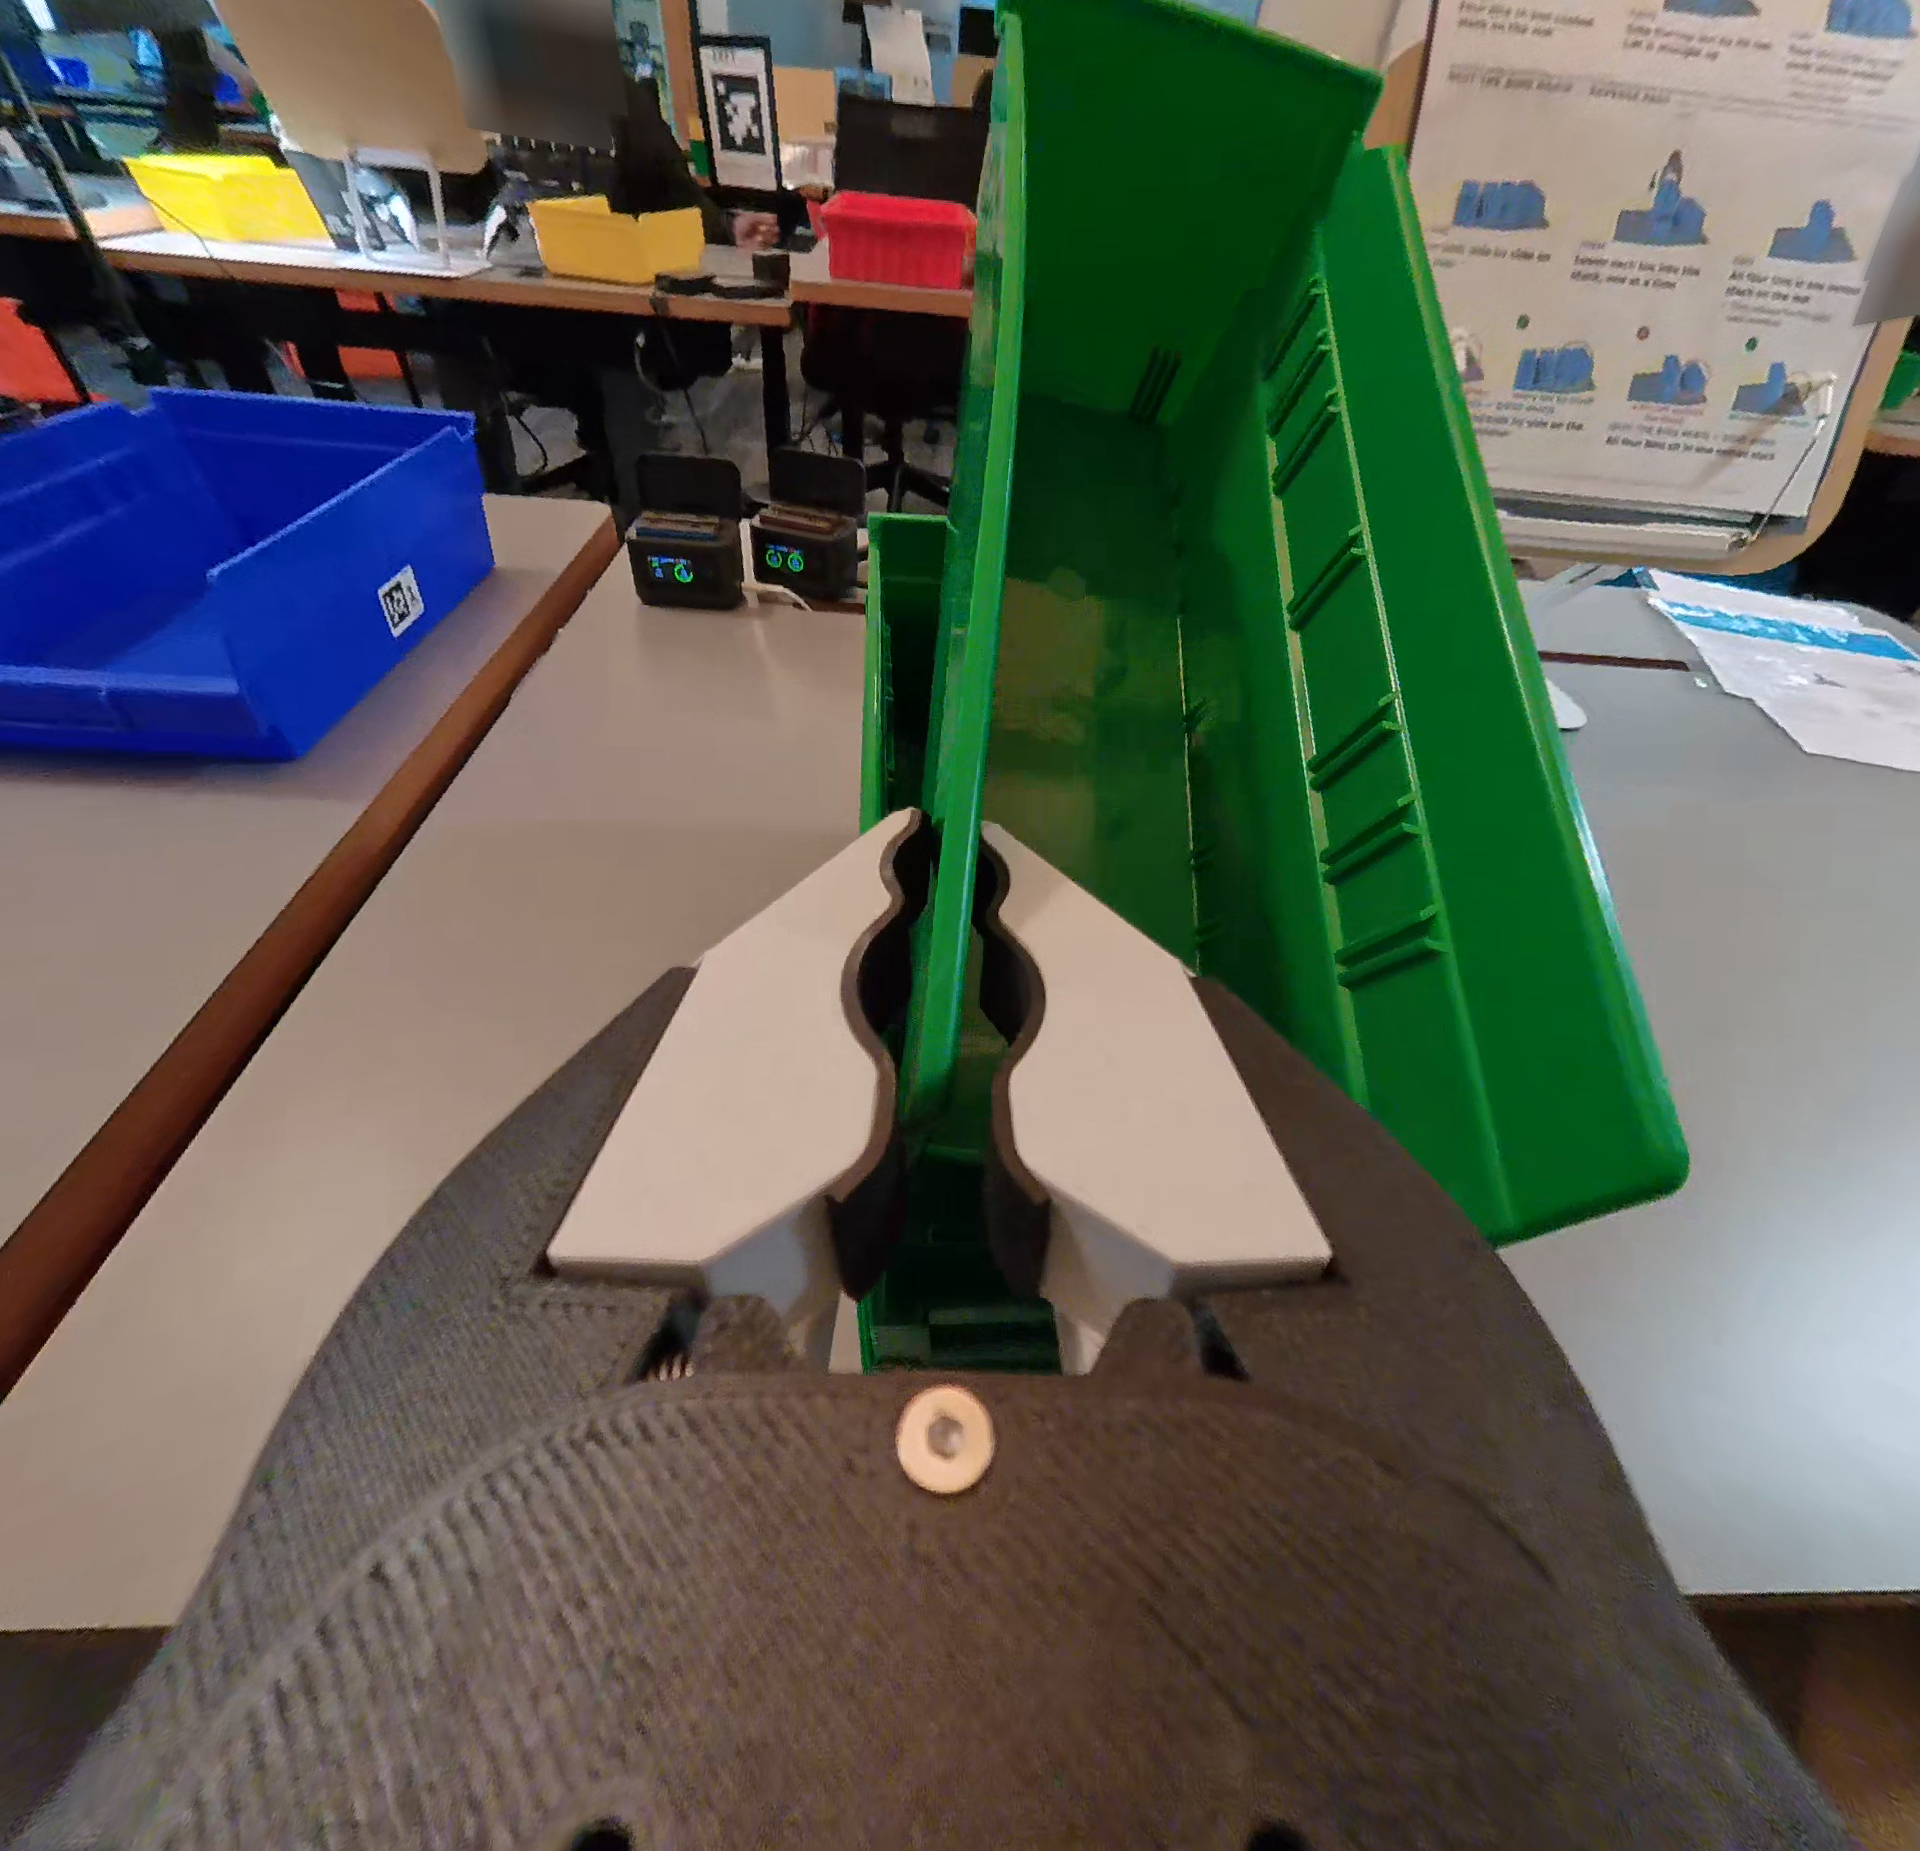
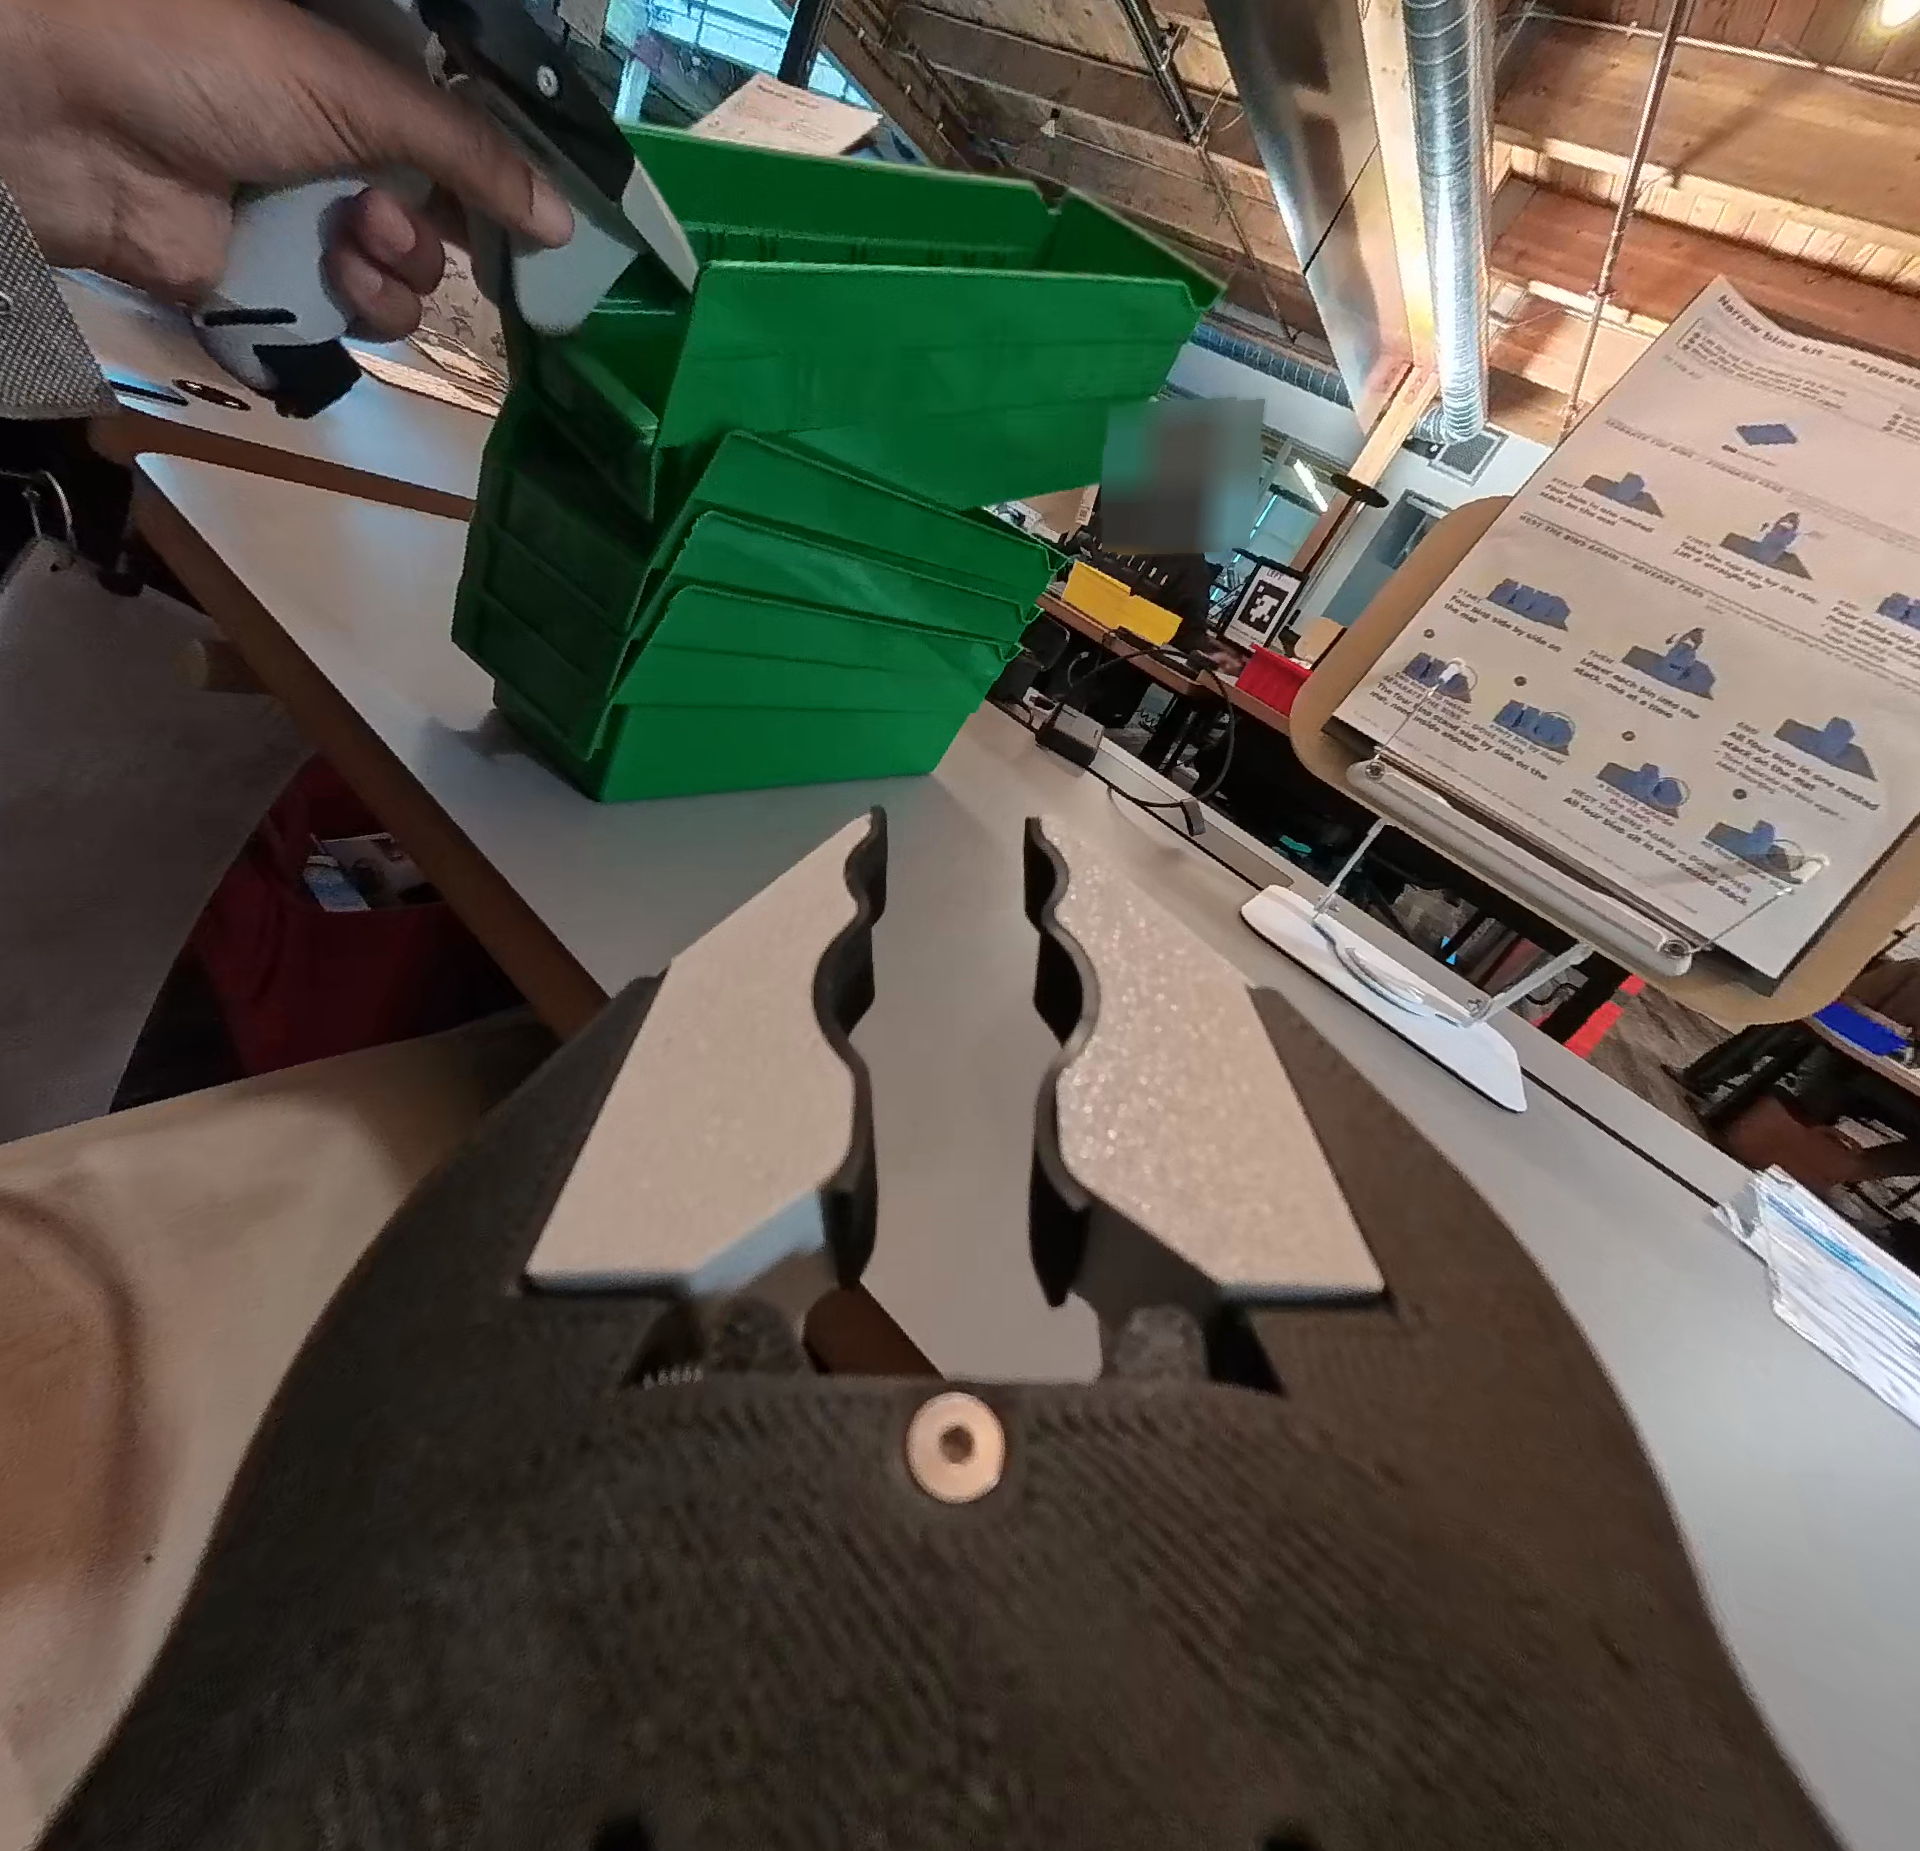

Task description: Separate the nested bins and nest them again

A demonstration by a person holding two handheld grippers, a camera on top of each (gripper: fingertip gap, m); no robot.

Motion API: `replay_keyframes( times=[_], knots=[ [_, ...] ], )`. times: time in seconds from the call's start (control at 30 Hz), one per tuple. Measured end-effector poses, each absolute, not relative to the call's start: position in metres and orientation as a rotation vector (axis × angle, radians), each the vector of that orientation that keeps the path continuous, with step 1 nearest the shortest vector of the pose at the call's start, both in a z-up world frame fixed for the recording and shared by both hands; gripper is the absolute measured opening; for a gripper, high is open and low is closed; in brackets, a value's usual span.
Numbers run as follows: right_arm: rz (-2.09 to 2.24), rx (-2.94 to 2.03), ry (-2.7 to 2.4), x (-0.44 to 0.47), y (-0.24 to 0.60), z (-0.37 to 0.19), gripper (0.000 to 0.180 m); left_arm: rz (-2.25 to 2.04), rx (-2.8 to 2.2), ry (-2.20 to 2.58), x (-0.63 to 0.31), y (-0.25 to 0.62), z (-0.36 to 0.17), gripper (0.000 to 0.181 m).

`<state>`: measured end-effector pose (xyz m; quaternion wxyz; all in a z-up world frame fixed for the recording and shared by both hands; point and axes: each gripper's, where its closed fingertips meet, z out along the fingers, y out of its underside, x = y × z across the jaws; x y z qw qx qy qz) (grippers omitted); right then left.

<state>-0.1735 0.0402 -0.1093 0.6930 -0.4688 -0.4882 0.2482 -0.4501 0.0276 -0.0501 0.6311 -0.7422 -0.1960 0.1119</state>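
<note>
My left gripper (image 1: 951,845) is shut on the side wall of the top green bin (image 1: 1195,606) and holds it tilted up out of the stack. In the right wrist view the top green bin (image 2: 914,347) hangs lifted and tilted above the stack of nested green bins (image 2: 727,658) on the grey table (image 2: 364,606). The left gripper (image 2: 634,243), held by a hand (image 2: 208,108), grips its near rim. My right gripper (image 2: 956,845) is open and empty, low over the table in front of the stack. A lower bin's rim (image 1: 883,658) shows left of the held bin.
A blue bin (image 1: 229,575) sits on the adjoining table at the left. An instruction board on a stand (image 2: 1662,638) stands to the right, with papers (image 2: 1849,1282) near it. Two small black devices (image 1: 743,554) sit at the table's far edge. Yellow and red bins stand on far desks.
</note>
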Motion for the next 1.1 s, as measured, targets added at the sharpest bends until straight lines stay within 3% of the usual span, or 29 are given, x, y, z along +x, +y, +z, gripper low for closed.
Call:
replay_keyframes(
  times=[0.53,0.63,1.1],
  knots=[
    [0.549,-1.041,-1.091,-0.173,0.039,-0.109,0.024,0.195,-1.671,-0.481,-0.451,0.023,-0.046,0.009],
    [0.548,-1.040,-1.095,-0.173,0.038,-0.109,0.024,0.236,-1.656,-0.493,-0.455,0.021,-0.044,0.000],
    [0.548,-1.048,-1.092,-0.172,0.042,-0.110,0.024,0.236,-1.442,-0.479,-0.451,0.020,-0.034,0.000]
  ],
)
